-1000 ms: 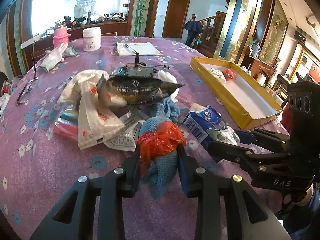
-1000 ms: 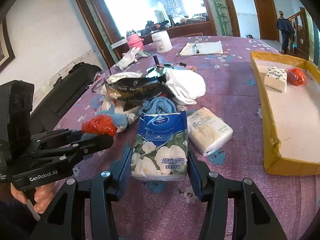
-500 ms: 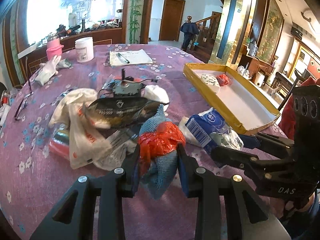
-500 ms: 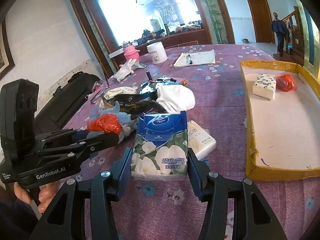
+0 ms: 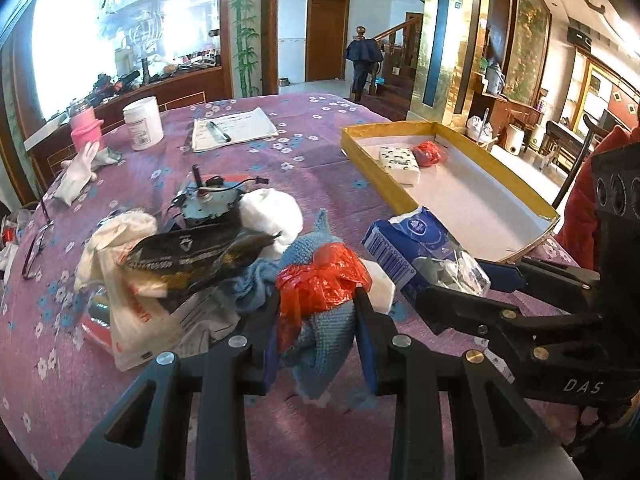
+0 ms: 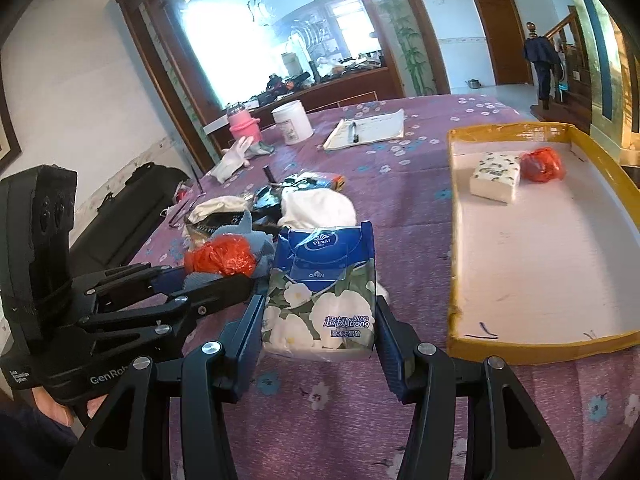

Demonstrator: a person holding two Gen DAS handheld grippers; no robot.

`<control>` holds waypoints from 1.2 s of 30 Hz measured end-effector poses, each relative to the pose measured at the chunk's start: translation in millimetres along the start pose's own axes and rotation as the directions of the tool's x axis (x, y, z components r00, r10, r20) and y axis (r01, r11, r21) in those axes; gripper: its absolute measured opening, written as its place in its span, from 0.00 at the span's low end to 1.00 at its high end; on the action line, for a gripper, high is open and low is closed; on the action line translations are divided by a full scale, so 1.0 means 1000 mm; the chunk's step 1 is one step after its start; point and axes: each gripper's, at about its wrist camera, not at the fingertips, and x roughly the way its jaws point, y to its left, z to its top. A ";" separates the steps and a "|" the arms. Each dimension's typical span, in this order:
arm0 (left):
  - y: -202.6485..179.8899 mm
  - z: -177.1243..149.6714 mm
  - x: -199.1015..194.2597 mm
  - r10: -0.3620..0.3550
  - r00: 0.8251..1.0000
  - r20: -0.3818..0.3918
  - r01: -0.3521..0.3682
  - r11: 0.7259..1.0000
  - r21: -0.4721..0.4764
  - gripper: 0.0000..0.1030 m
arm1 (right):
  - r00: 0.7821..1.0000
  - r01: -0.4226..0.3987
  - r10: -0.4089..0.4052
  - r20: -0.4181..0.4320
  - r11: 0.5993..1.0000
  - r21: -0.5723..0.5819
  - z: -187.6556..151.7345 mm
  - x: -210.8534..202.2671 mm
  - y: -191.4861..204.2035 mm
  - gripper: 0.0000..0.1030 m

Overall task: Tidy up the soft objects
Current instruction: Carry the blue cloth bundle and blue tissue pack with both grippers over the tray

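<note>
Left claw [image 5: 316,316] gripping blue knit cloth [image 5: 320,328], right claw [image 6: 320,312] gripping tissue pack [image 6: 324,300].

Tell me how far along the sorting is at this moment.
Early. Done: a tissue pack and a red bag lie in the yellow tray. In hand: the left gripper holds a blue knit cloth with a red bag; the right gripper holds a Vinda tissue pack. Left: the pile on the table.

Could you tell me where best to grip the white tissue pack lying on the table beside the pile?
My judgement: take the white tissue pack across its short width, from above; it lies flat and mostly hidden behind the blue knitted cloth with red plastic.
</note>
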 end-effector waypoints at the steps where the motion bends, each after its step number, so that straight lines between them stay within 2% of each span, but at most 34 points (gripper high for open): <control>1: -0.003 0.002 0.002 0.000 1.000 -0.001 0.000 1.000 0.006 0.30 | 1.000 0.002 -0.002 0.004 1.000 0.006 0.000 -0.002 -0.002 0.54; 22: -0.050 0.033 0.024 -0.020 1.000 -0.009 0.021 0.997 0.076 0.30 | 0.995 0.040 -0.047 0.084 0.996 0.086 0.010 -0.033 -0.045 0.54; 29: -0.073 0.050 0.045 -0.051 0.998 -0.033 0.054 0.994 0.094 0.30 | 0.988 0.094 -0.110 0.103 0.984 0.151 0.018 -0.048 -0.078 0.54; 36: -0.101 0.082 0.086 -0.110 0.990 -0.093 0.118 0.989 0.086 0.30 | 0.971 0.210 -0.230 0.069 0.953 0.219 0.047 -0.052 -0.118 0.54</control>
